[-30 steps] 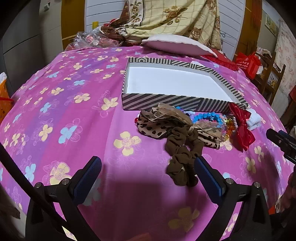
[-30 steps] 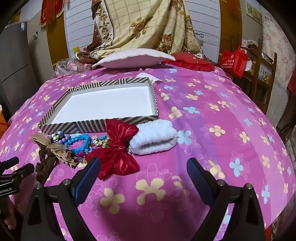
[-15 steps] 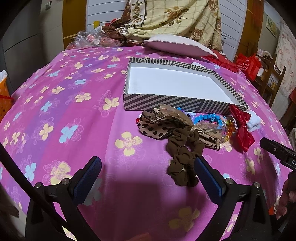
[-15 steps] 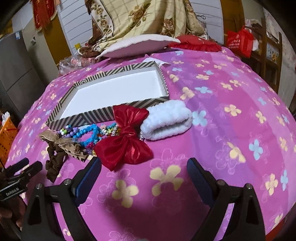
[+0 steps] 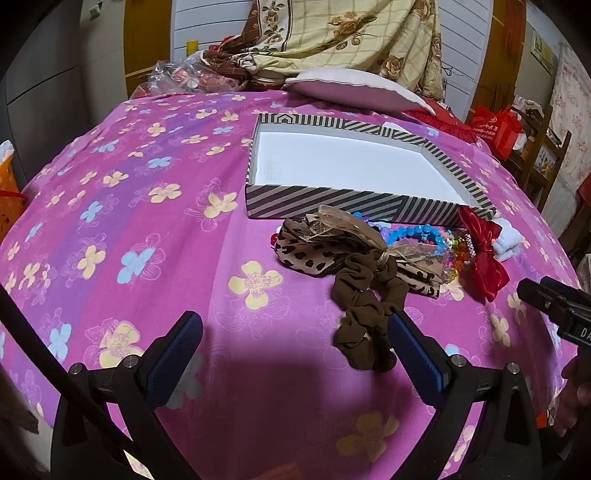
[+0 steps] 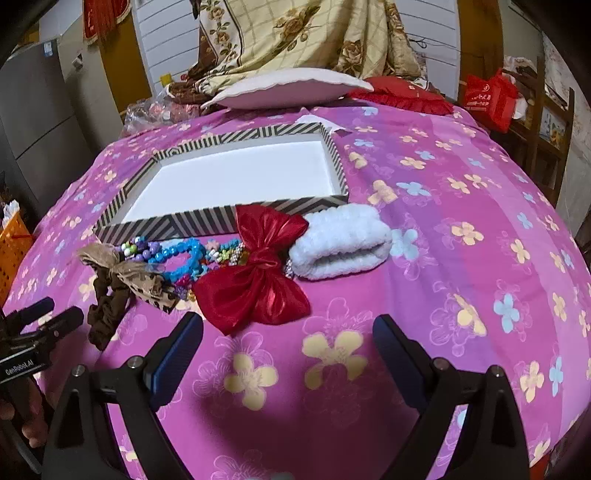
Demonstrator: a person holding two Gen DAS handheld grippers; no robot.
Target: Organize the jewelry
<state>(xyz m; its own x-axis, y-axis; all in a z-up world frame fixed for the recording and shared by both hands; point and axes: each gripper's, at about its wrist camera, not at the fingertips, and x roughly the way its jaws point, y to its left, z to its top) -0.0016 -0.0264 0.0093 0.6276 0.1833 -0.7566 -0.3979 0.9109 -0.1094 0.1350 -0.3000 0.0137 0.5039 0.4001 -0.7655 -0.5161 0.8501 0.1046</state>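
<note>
A striped box with a white, bare inside lies on the pink flowered bedspread. In front of it is a heap: a brown scrunchie, a leopard-print bow, blue and coloured bead bracelets, a red bow and a white fluffy band. My left gripper is open, its right finger just beside the scrunchie's lower end. My right gripper is open, just short of the red bow.
A white pillow and a red cushion lie behind the box, under a hanging floral cloth. A red bag sits on a wooden chair at right. An orange basket stands off the bed's left side.
Both grippers have crept slightly forward toward the heap; the right view now sits closer to the red bow. Nothing on the bed has moved and both stay open.
</note>
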